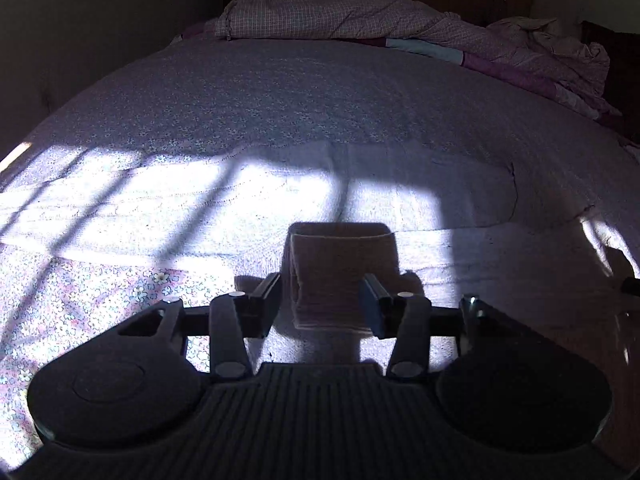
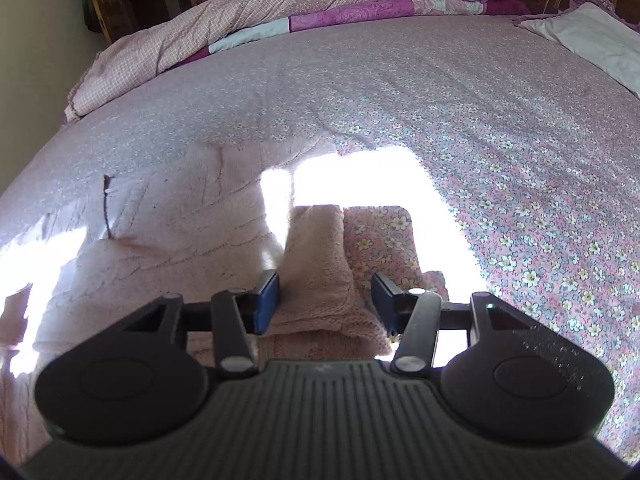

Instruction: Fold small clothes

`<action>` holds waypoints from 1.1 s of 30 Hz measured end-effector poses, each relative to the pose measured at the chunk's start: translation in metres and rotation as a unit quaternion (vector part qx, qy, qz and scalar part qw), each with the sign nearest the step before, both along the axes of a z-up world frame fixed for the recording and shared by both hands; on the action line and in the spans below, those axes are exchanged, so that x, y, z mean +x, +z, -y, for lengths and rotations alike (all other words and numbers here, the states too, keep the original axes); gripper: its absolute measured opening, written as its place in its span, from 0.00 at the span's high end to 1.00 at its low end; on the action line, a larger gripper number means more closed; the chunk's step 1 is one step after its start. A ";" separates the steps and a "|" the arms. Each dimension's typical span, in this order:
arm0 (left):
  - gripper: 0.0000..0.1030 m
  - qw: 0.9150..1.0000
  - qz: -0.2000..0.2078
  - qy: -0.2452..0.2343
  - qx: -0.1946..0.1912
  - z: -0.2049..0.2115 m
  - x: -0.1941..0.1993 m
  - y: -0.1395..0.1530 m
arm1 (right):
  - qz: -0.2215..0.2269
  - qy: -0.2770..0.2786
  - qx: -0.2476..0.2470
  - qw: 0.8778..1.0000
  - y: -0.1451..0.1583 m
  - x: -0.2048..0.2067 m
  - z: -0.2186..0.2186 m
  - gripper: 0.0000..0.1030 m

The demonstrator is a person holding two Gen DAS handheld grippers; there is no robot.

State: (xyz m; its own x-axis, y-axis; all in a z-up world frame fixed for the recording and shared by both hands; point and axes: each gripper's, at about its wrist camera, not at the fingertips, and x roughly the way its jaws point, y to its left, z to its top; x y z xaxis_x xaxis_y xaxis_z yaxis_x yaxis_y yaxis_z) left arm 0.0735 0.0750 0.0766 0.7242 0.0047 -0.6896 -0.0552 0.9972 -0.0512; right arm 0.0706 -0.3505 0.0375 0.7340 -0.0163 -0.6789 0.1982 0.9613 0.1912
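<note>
A pale pink knitted garment (image 1: 280, 200) lies spread flat on the floral bedsheet (image 1: 280, 92), partly in sunlight. My left gripper (image 1: 326, 300) is open, its fingers either side of a raised fold of the garment (image 1: 336, 276). In the right wrist view the same garment (image 2: 168, 232) lies to the left. My right gripper (image 2: 326, 300) is open around a bunched edge of the garment (image 2: 320, 272), with floral sheet (image 2: 520, 200) showing under the right finger. Neither pair of jaws presses the cloth.
A rumpled pink checked quilt (image 1: 340, 12) lies along the far side of the bed, also in the right wrist view (image 2: 240, 16). A white pillow (image 2: 592, 44) sits at the far right. A dark wall (image 1: 80, 20) borders the bed on the left.
</note>
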 end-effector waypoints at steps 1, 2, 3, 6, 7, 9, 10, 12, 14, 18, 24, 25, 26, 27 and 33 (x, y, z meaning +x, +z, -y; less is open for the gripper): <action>0.50 1.000 -0.003 0.000 0.002 -0.001 0.005 -0.001 | 0.001 0.002 -0.006 1.000 0.003 0.002 0.000 0.48; 0.50 1.000 -0.008 -0.001 0.001 -0.003 0.011 -0.002 | 0.002 0.004 -0.011 1.000 0.005 0.004 -0.001 0.48; 0.50 1.000 -0.012 -0.001 -0.004 -0.004 0.023 -0.004 | 0.005 0.007 -0.016 1.000 0.008 0.006 -0.001 0.48; 0.50 0.999 -0.038 0.004 -0.025 -0.006 0.045 -0.014 | 0.013 0.018 -0.025 0.999 0.014 0.015 0.000 0.48; 0.50 0.998 -0.044 0.005 -0.035 -0.008 0.049 -0.018 | 0.016 0.024 -0.025 0.999 0.015 0.020 0.001 0.48; 0.50 0.997 -0.052 0.003 -0.060 -0.012 0.057 -0.023 | 0.016 0.031 -0.024 0.999 0.017 0.030 0.003 0.48; 0.48 0.997 -0.051 -0.001 -0.065 -0.012 0.058 -0.024 | 0.015 0.035 -0.026 0.999 0.016 0.036 0.004 0.48; 0.47 0.997 -0.045 -0.005 -0.069 -0.010 0.061 -0.026 | 0.013 0.042 -0.034 0.998 0.015 0.049 0.004 0.48; 0.47 0.997 -0.042 -0.008 -0.069 -0.008 0.063 -0.028 | 0.011 0.047 -0.046 0.998 0.012 0.061 0.003 0.48; 0.49 0.998 -0.032 -0.020 -0.056 0.001 0.068 -0.029 | 0.008 0.056 -0.060 0.997 0.004 0.085 -0.001 0.48; 0.88 0.998 -0.018 -0.040 -0.053 0.014 0.065 -0.027 | 0.027 0.039 -0.041 0.998 -0.012 0.106 0.000 0.49; 0.89 0.998 -0.014 -0.041 -0.053 0.014 0.066 -0.026 | 0.036 0.044 -0.042 0.997 -0.015 0.106 -0.001 0.62; 0.89 0.998 -0.007 -0.042 -0.050 0.016 0.066 -0.023 | 0.046 0.054 -0.043 0.997 -0.017 0.105 -0.002 0.75; 0.89 0.998 0.005 -0.042 -0.045 0.017 0.064 -0.018 | 0.052 0.059 -0.043 0.996 -0.018 0.104 -0.002 0.85; 0.89 0.993 0.090 -0.063 -0.049 0.020 0.069 0.024 | 0.128 0.000 -0.022 0.992 -0.010 0.085 0.013 0.88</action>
